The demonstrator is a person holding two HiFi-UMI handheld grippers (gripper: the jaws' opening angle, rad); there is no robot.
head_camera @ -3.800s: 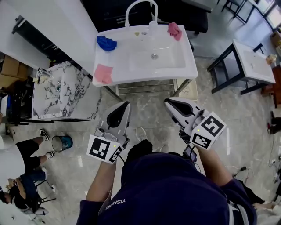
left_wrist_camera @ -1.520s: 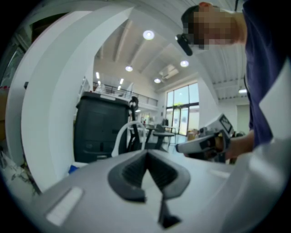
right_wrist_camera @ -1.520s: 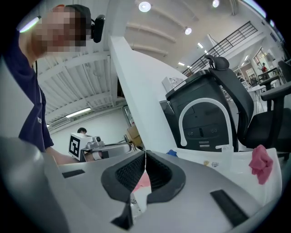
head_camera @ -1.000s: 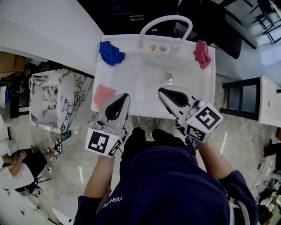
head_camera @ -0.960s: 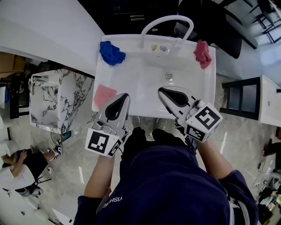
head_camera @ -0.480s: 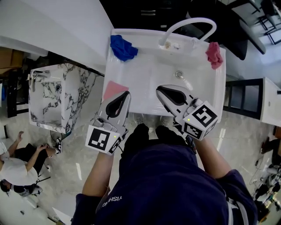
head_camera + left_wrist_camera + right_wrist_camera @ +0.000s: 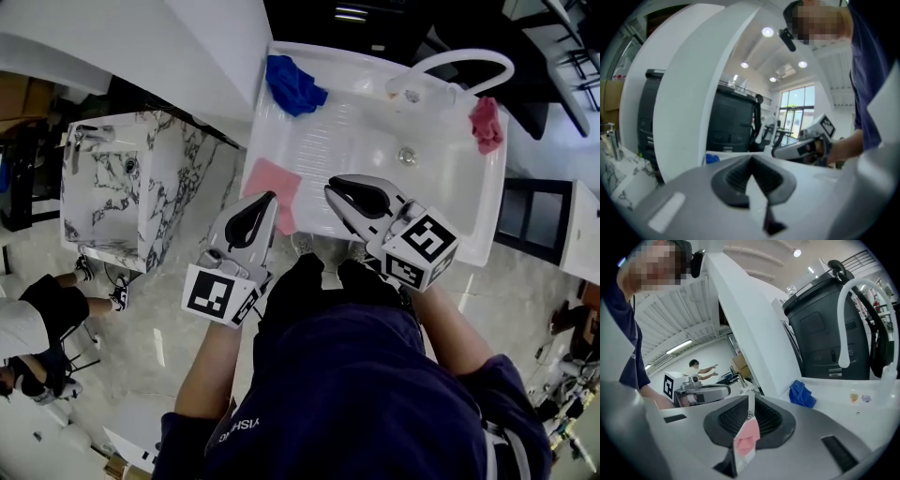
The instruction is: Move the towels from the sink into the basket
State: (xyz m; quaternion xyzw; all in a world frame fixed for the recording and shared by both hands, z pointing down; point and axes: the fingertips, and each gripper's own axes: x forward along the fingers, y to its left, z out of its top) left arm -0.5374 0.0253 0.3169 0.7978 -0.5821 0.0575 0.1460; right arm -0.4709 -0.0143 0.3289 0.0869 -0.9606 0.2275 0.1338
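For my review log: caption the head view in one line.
Jaws shut, left gripper and right gripper at the front of a sink with blue towel, pink towel and red towel.

Pink towel partly hidden behind left hand-held gripper; bits by faucet beyond right hand-held gripper too small to tell.

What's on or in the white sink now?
A crumpled blue towel at the back left corner, a red towel on the right rim, a flat pink towel on the front left rim. The basin shows only its drain; the right gripper covers its front edge.
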